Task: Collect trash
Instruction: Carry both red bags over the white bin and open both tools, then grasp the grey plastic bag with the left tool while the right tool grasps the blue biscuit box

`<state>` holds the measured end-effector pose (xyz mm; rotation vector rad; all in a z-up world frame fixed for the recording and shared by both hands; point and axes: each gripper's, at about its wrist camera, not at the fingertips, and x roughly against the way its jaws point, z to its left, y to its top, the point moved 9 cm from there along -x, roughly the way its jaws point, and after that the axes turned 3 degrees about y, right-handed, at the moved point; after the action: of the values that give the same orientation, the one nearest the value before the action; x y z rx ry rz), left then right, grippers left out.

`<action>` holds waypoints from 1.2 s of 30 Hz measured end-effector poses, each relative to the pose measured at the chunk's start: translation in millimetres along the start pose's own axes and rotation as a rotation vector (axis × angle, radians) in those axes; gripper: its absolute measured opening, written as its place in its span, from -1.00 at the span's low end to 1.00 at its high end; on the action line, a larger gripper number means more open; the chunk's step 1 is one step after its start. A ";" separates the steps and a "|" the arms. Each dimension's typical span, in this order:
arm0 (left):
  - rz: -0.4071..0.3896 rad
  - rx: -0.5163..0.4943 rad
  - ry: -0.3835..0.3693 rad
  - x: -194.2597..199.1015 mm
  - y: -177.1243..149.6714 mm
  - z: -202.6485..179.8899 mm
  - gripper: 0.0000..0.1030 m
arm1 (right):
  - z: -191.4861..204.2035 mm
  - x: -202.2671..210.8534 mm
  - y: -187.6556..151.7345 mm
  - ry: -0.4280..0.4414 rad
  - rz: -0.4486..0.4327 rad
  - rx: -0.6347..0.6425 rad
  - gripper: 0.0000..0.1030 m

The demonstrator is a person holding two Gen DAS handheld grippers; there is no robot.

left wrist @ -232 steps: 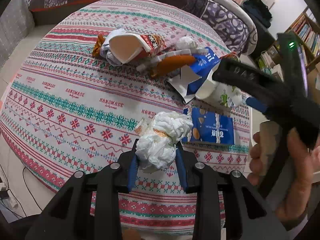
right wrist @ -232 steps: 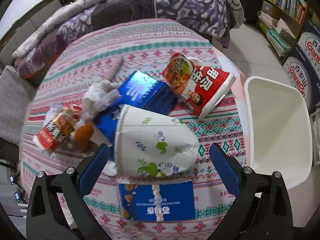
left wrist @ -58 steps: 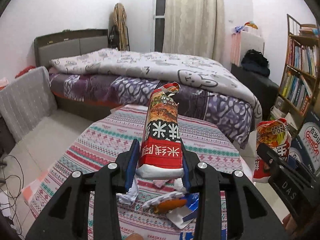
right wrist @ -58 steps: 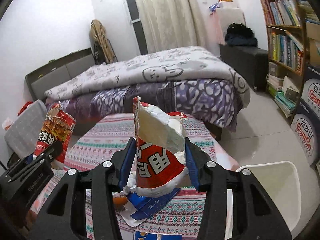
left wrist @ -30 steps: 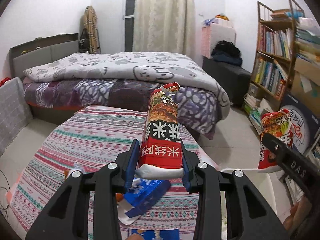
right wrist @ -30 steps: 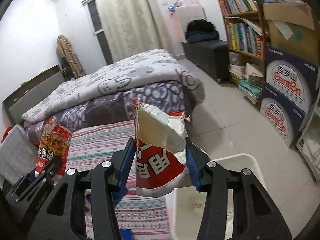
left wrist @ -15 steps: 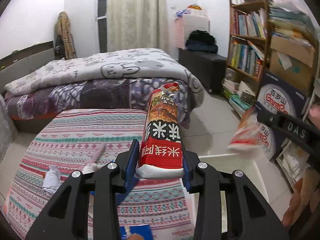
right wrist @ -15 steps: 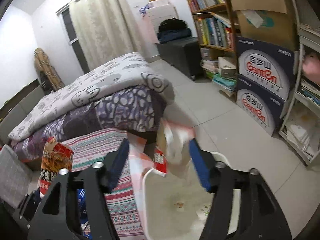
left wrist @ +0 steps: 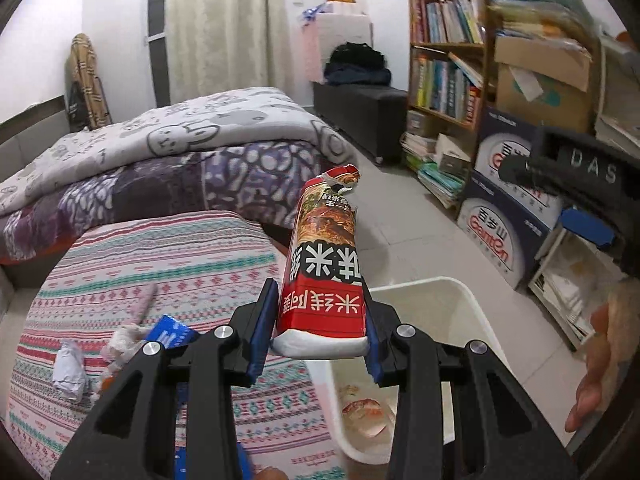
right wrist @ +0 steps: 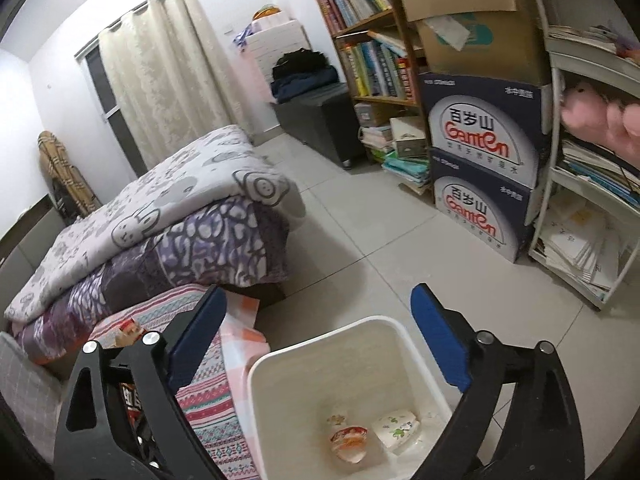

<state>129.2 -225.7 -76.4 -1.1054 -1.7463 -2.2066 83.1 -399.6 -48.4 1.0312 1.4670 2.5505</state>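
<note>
Red-and-black crumpled foil noodle packet (left wrist: 325, 276) pinched upright in left gripper (left wrist: 320, 336), beside white plastic bin (left wrist: 472, 300).
Light, crushable, probably slippery; hold low. Right gripper (right wrist: 316, 340) opening, empty, above bin.

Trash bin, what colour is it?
White trash bin; the right wrist view shows it best.

White walls, a cream curtain (left wrist: 216, 28) upper left, a quilted bed (left wrist: 160, 152) mid-left, a crammed bookshelf (left wrist: 448, 68) on the right, pale floor tiles (right wrist: 360, 232).
</note>
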 end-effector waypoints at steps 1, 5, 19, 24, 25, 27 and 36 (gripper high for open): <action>0.002 -0.004 -0.005 -1.0 -0.4 -2.6 -0.26 | -2.9 0.8 0.8 -0.005 -0.002 -0.004 0.79; 0.009 -0.029 -0.025 -5.3 -2.9 -18.3 -0.25 | -17.9 1.5 4.0 -0.035 -0.006 -0.030 0.86; 0.026 -0.152 -0.079 -10.9 -17.0 -46.9 0.32 | -33.5 -4.1 0.7 -0.029 0.035 -0.109 0.86; 0.059 -0.148 -0.020 -14.5 -17.3 -25.3 0.50 | -16.4 -6.0 -4.1 -0.007 0.051 -0.082 0.86; 0.069 -0.151 -0.001 -15.7 -17.0 -19.7 0.50 | -12.5 -6.6 -5.4 -0.002 0.055 -0.075 0.86; 0.109 -0.162 0.049 -21.3 -18.7 -2.4 0.50 | -5.8 -9.7 -9.2 0.008 0.075 -0.068 0.86; 0.276 -0.022 0.165 -35.6 -38.2 99.8 0.50 | 28.1 -22.9 -33.3 0.053 0.174 -0.035 0.86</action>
<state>181.9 -136.9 -121.4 -1.0622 -1.4135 -2.0867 106.8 -367.2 -76.9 1.1425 1.3975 2.7308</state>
